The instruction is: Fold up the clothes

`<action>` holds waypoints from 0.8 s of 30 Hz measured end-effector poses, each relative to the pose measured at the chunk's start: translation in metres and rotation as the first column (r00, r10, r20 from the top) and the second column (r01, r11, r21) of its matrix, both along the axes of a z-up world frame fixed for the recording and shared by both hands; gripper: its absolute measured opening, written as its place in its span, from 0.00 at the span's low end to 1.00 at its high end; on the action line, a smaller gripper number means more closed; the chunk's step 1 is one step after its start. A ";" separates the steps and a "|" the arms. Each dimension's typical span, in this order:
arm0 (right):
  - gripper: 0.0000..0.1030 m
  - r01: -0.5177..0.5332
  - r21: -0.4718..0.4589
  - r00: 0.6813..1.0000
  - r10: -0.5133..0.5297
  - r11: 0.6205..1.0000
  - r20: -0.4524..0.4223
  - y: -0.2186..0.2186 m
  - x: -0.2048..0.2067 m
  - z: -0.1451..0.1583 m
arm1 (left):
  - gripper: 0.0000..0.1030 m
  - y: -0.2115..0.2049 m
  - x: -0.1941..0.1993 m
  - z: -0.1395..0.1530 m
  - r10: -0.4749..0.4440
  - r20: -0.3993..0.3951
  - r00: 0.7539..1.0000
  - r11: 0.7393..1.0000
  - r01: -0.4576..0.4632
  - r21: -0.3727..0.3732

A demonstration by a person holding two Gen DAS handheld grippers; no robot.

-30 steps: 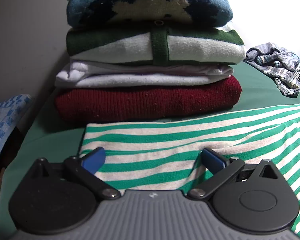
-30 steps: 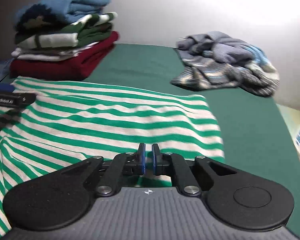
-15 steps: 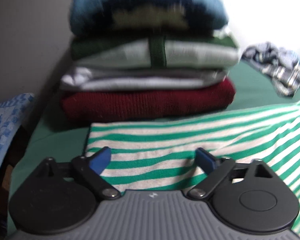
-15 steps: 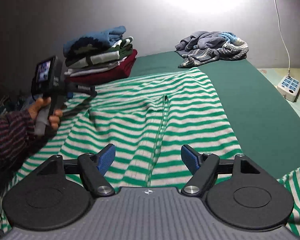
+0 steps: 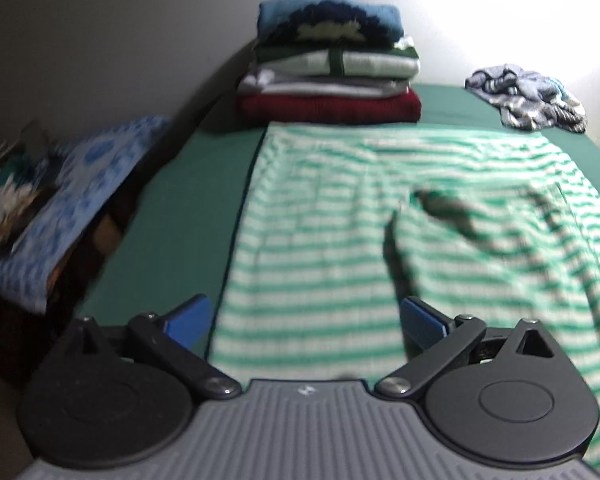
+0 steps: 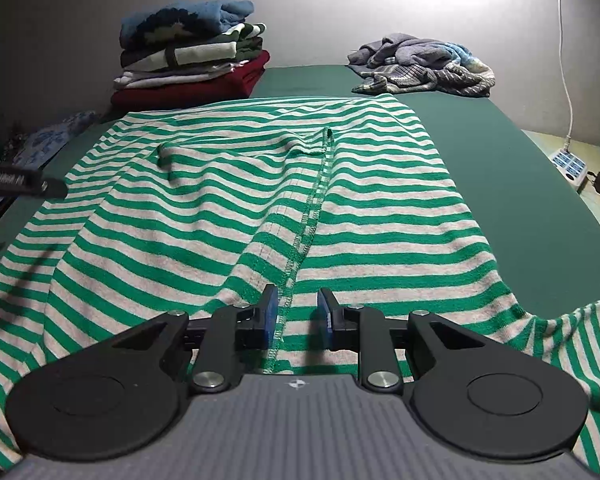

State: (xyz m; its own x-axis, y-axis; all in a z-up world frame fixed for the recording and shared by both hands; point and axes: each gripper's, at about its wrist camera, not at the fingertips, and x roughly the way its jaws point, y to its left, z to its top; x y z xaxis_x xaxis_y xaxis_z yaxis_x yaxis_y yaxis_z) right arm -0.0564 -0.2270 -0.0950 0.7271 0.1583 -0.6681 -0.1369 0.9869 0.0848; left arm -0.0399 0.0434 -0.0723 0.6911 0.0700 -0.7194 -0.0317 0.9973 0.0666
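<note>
A green-and-white striped garment [image 5: 380, 208] [image 6: 260, 200] lies spread on the green surface [image 6: 500, 160], folded over with a stitched edge running down its middle. My right gripper [image 6: 296, 312] hovers low over the near end of that stitched edge. Its jaws are closing with the seam between them, and a gap still shows on both sides of the fabric. My left gripper [image 5: 306, 318] stands open wide above the garment's left edge, holding nothing; that view is blurred. In the right wrist view, the left gripper [image 6: 20, 180] juts in from the left.
A stack of folded clothes [image 5: 332, 76] [image 6: 192, 52] stands at the far left against the wall. A crumpled pile of clothes [image 5: 528, 96] [image 6: 420, 64] lies at the far right. Blue patterned cloth [image 5: 68, 200] lies off the left edge. A power strip [image 6: 570, 164] sits on the floor at right.
My left gripper drew back from the folded stack, staying open. My right gripper went from shut to wide open, pulled back to the near edge, and its jaws have since narrowed around the seam.
</note>
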 end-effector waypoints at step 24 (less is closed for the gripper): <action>0.25 -0.147 0.179 0.989 0.146 0.973 0.020 -0.031 0.008 0.022 | 0.99 0.008 -0.152 -0.002 0.144 -0.083 0.986 0.990 -0.144 -0.001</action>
